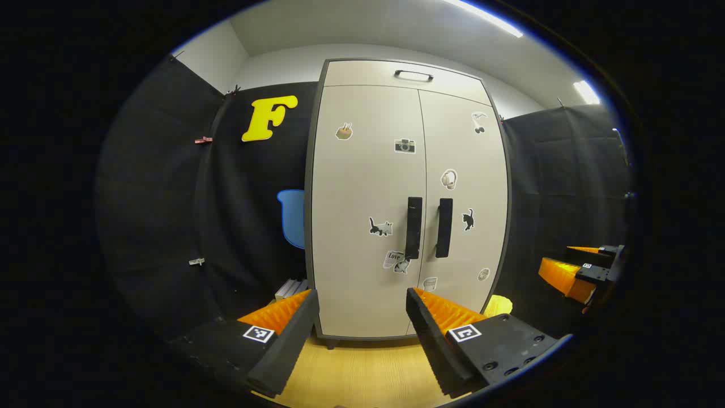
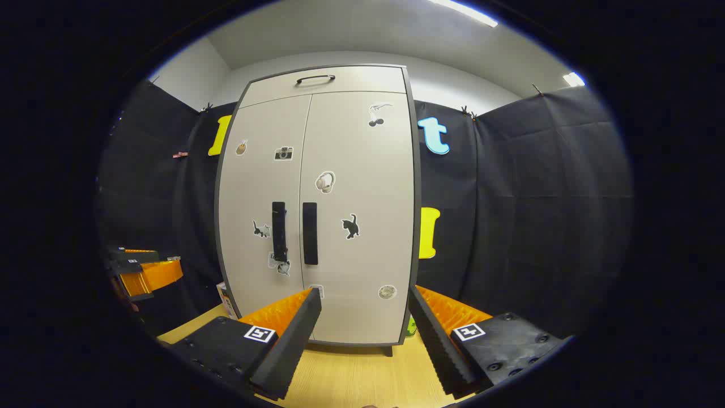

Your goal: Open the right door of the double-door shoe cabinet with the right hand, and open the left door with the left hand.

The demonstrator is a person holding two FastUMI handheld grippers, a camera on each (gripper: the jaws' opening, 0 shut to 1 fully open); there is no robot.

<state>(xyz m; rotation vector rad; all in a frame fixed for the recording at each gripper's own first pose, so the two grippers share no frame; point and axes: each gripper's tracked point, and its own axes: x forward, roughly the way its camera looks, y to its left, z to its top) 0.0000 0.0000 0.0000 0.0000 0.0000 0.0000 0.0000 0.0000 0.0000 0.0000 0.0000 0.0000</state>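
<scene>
A tall pale shoe cabinet (image 1: 368,187) (image 2: 362,226) with two shut doors stands ahead on the wooden floor. Each door carries a dark vertical handle near the middle seam: the left handle (image 1: 413,228) (image 2: 278,231) and the right handle (image 1: 444,228) (image 2: 309,233). My left gripper (image 1: 362,300) is open and well short of the cabinet, aimed at the left door's lower part. My right gripper (image 2: 365,297) is open too, aimed at the right door's lower part, nothing between its fingers. In the left gripper view the right gripper (image 1: 578,272) shows at the far right; in the right gripper view the left gripper (image 2: 141,269) shows at the far left.
A shut top drawer with a dark handle (image 1: 414,75) (image 2: 315,79) sits above the doors. Black cloth walls flank the cabinet closely. Small items lie on the floor by the cabinet's foot: pale bars (image 1: 290,289), a yellow thing (image 1: 498,306) and a box (image 2: 226,300).
</scene>
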